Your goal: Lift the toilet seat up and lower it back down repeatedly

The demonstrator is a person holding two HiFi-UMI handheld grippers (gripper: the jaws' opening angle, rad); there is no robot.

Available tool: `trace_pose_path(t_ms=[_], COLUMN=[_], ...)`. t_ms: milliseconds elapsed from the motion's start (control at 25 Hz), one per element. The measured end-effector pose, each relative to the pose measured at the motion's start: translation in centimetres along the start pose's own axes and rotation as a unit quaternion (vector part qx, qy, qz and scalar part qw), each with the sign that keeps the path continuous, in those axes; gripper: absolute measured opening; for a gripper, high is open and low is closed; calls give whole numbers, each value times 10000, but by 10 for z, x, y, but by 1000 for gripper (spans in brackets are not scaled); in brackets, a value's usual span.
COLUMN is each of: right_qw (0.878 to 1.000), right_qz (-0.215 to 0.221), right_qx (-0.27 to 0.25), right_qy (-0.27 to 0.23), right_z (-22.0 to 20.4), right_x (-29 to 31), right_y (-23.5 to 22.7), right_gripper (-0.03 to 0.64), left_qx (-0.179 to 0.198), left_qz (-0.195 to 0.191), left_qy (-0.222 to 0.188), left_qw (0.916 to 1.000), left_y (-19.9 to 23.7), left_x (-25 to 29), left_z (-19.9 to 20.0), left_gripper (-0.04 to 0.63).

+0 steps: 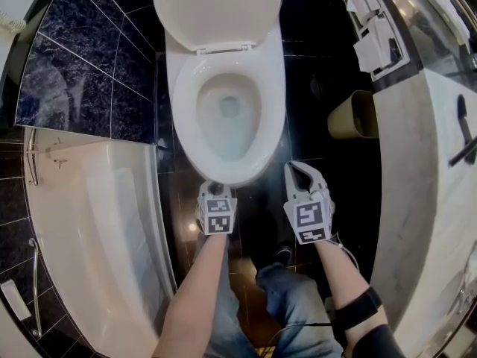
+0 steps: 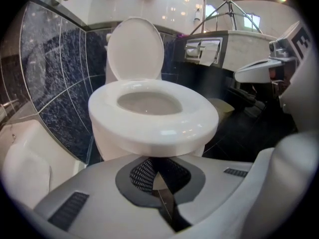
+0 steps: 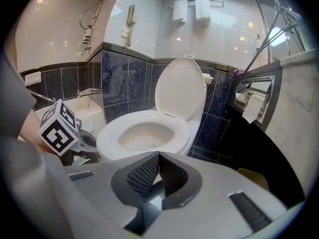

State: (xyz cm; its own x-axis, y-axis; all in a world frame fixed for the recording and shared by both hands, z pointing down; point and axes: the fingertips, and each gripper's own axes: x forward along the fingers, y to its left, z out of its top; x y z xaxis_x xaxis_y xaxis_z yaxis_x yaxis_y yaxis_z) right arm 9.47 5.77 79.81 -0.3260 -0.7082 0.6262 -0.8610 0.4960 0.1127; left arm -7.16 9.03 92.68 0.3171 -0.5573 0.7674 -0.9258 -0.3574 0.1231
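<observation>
From the head view, two forearms reach over denim-clad knees [image 1: 292,298] to the tongs. The left gripper [image 1: 213,188] has its tip just at the front edge of the toilet seat [image 1: 184,114], though contact cannot be judged. The right gripper [image 1: 293,171] sits just beside the bowl's front right, clear of it. Each gripper's own view shows what the head view does not: the left gripper [image 2: 155,171] is clenched on nothing, with the seat [image 2: 159,126] lying flat on the bowl just above and beyond its tip. The right gripper [image 3: 157,172] is likewise clenched and empty, with the seat [image 3: 113,139] ahead and to its left. Behind stands the raised lid [image 3: 180,86]. Only the right gripper view shows the wall phone [image 3: 130,15] and folded towels [image 3: 192,9].
</observation>
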Motion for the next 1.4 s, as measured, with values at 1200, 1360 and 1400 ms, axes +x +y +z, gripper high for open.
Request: trace_pose_path(t_ms=[1200,1360,1400], right_qw=[9962,9945,9941], right_qz=[152,177,168], right_qx=[625,624,602], right_qy=[-596,-823,-887], right_z=[244,287,296], right_x=[-235,-269,-276], right_y=[-22,-37,-40], right_gripper=[20,20,20], left_qx=[504,602,597], left_qz=[126,235,307], left_qy=[-1459,-1781,-1868], left_qw=[9879,9819,9801], left_y=[-70,-70,-66], left_x=[-356,-412,-423], left_z=[288,328,335], left_gripper=[-12,-12,-12])
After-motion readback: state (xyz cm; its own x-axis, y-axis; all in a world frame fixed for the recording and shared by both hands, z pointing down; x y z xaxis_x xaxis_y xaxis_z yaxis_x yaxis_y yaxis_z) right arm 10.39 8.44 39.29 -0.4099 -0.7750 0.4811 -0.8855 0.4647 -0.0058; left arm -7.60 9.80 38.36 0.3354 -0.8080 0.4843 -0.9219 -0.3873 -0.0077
